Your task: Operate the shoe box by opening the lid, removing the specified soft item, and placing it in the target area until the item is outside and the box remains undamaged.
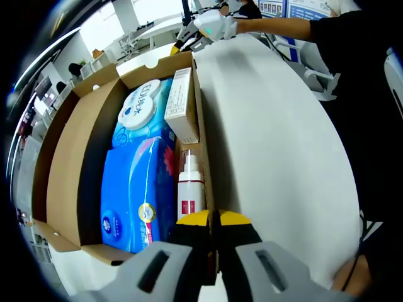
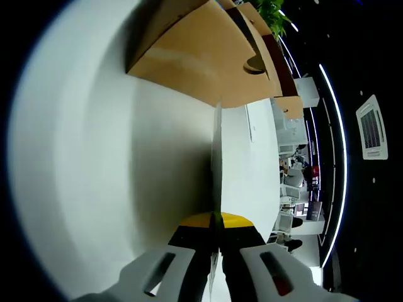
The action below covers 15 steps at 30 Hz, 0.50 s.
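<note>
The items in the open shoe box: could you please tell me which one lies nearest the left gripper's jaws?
The white spray bottle with the red label, directly ahead of the left gripper. The small carton and blue wipes packs sit farther off.

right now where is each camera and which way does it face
Left gripper view: rides the left gripper, looking along the open box over blue packs and a bottle; the person's arm shows far off.
Right gripper view: rides the right gripper, facing the white lid; no body parts.
Shared: box, lid, both jaws shut on the lid's edge.
</note>
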Tool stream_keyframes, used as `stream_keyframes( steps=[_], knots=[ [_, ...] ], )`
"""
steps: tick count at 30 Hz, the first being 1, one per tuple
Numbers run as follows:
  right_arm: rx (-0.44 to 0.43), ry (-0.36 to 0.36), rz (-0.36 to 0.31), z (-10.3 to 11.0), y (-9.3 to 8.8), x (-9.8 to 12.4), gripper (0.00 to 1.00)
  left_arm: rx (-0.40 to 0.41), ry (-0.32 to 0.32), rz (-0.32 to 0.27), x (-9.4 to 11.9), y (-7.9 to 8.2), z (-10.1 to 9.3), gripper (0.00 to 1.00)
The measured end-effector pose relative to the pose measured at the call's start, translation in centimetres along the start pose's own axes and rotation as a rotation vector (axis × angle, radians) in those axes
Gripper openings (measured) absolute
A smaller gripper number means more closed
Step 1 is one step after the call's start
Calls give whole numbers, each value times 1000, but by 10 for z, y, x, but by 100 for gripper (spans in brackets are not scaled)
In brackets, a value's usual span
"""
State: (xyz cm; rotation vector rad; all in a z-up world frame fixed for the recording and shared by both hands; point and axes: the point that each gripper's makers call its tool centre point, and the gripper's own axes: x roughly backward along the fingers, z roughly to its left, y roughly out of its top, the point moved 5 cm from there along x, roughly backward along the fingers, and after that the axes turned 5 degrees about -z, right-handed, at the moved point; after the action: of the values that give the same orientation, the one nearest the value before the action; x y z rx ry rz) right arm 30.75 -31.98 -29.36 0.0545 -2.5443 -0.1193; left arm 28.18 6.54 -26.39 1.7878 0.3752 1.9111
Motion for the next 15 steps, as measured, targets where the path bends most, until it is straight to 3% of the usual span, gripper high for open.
stream_keyframes(
  steps=[9, 15],
  knots=[
    [-16, 56, -11, 5, -1, 2, 1, -4, -1, 0, 0, 0, 0, 2],
    [-45, 104, -26, 12, -2, 4, 7, -7, 0, 1, 0, 0, 0, 2]
  ],
)
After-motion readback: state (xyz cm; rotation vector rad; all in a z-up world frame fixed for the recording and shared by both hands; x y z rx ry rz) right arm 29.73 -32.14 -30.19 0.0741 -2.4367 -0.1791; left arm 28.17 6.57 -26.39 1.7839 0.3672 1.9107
